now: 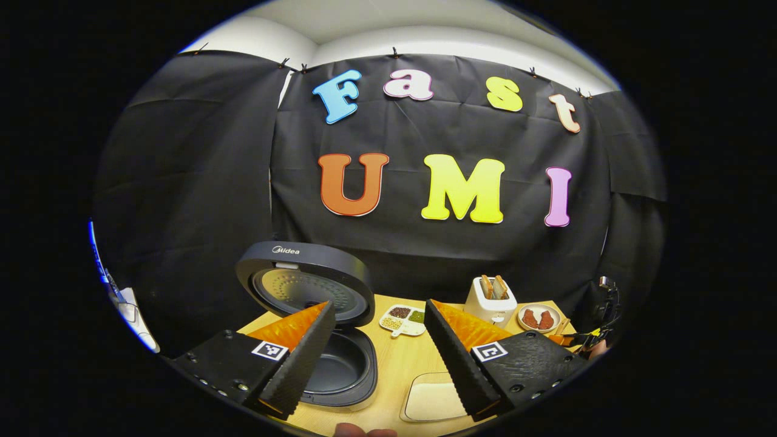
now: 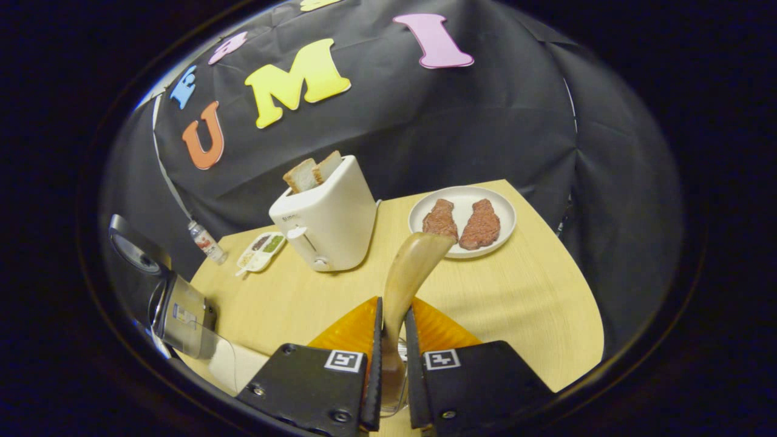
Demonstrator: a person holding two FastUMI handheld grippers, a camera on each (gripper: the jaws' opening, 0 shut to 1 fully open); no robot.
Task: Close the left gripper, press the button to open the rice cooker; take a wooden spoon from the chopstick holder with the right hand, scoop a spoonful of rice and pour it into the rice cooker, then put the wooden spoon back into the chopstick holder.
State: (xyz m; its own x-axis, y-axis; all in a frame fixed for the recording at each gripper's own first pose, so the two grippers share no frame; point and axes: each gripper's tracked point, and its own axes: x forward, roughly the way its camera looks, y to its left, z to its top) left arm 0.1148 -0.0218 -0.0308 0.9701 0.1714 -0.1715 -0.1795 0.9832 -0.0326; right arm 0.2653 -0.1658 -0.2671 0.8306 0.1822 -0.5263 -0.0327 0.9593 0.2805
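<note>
Rice cooker (image 1: 331, 340): seen in the left gripper view at the left of the wooden table (image 1: 400, 364), lid (image 1: 303, 282) raised upright, dark inner pot exposed.
Left gripper (image 1: 379, 355): held above the table with its fingers spread wide and nothing between them; the left finger overlaps the cooker's opening in the picture.
Grain tray (image 1: 403, 318): a small white divided dish set behind the cooker, near the middle of the table.
Toaster (image 1: 490, 300): placed right of the tray, two bread slices standing in its slots.
Plate (image 1: 538, 317): found just right of the toaster, two reddish-brown pieces on it.
Pale mat (image 1: 434, 397): laid flat near the front edge, between the fingers.

Wooden spoon (image 2: 410, 273): seen in the right gripper view, standing up from between the fingers with its bowl uppermost, over the table.
Right gripper (image 2: 391, 346): drawn nearly together, both fingers pressed against the spoon's handle.
Chopstick holder: cannot be made out with certainty; something clear is glimpsed low between the fingers.
Background: the toaster, the plate, the tray and a small bottle (image 2: 206, 241) are set beyond; the cooker is seen at far left.
</note>
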